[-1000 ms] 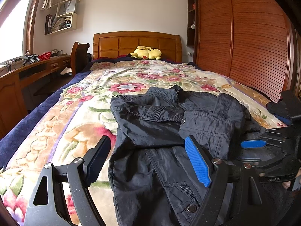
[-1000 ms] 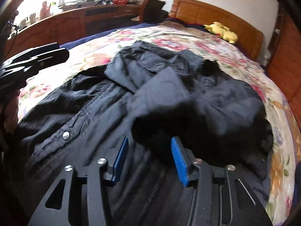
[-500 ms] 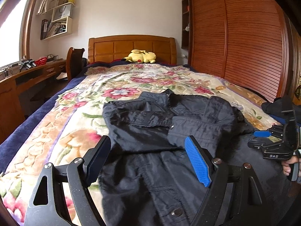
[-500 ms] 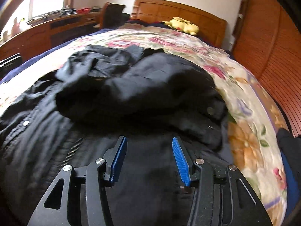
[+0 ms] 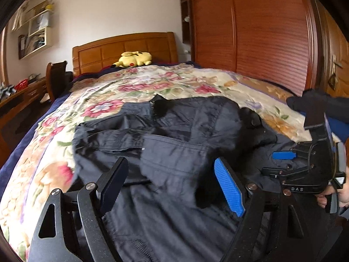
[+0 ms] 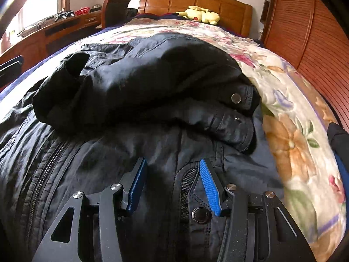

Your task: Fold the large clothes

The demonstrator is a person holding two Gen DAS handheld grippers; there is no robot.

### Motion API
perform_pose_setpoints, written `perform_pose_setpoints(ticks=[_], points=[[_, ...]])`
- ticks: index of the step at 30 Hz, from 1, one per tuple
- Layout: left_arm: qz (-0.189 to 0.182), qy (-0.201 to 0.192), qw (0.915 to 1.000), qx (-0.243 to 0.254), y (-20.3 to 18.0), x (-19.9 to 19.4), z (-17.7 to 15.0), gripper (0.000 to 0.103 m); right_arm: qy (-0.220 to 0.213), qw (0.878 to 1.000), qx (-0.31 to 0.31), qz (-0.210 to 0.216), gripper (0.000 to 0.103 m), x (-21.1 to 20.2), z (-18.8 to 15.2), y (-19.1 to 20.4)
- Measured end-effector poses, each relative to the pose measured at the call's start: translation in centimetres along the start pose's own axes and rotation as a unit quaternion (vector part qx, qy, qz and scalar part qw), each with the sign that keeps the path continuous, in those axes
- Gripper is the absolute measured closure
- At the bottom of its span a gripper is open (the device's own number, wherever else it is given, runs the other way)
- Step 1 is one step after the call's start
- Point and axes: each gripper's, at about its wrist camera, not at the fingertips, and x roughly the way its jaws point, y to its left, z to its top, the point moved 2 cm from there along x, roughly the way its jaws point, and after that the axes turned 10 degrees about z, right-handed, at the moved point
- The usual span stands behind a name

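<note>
Fingers: left gripper [image 5: 172,185] spread wide, right gripper [image 6: 172,183] half apart, both empty, over jacket [image 5: 174,144] on bed [image 5: 152,83]

Jacket: dark, lies mid-bed, sleeves already laid across its chest; hem end at 6 o'clock under both tools. Step judged: taking the hem to fold it up toward the collar at 12 o'clock. Best done by pinching the two lower corners through all layers, level with each other, then lifting evenly so the folded sleeves do not slide. Left view alone shows the right gripper at 3 o'clock, held in a hand [image 5: 340,196], and the collar; right view alone shows zip [image 6: 43,174], mesh pocket [image 6: 187,179] and snaps close up. Plush [image 6: 198,14] at 12 o'clock by headboard
</note>
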Motion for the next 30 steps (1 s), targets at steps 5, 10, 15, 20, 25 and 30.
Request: perform_pose_setpoints(ticks=[5, 10, 15, 20, 25, 30], points=[[-0.017, 0.012, 0.9996, 0.021, -2.5, 1.5, 0.3, 0.021, -0.006, 1.000, 0.013, 0.015, 0.051, 0.0, -0.3, -0.6], [-0.032, 0.013, 0.9987, 0.036, -4.2, 1.9, 0.5, 0.037, -0.009, 1.000, 0.018, 0.020, 0.051, -0.2, -0.5, -1.6], [-0.024, 0.032, 0.9982, 0.044, -4.8, 2.9, 0.1, 0.047, -0.008, 1.000, 0.017, 0.012, 0.051, -0.2, -0.5, -1.5], [-0.029, 0.034, 0.9987, 0.023, -3.9, 2.7, -0.1, 0.089, -0.017, 1.000, 0.018, 0.013, 0.051, -0.6, -0.7, -1.3], [-0.009, 0.009, 0.9999, -0.007, -1.5, 0.7, 0.3, 0.095, -0.025, 0.999, 0.026, 0.021, 0.051, -0.8, -0.8, -1.5], [0.011, -0.011, 0.9988, -0.046, 2.4, -1.3, 0.3, 0.096, -0.027, 0.999, 0.025, 0.020, 0.051, -0.9, -0.9, -1.6]])
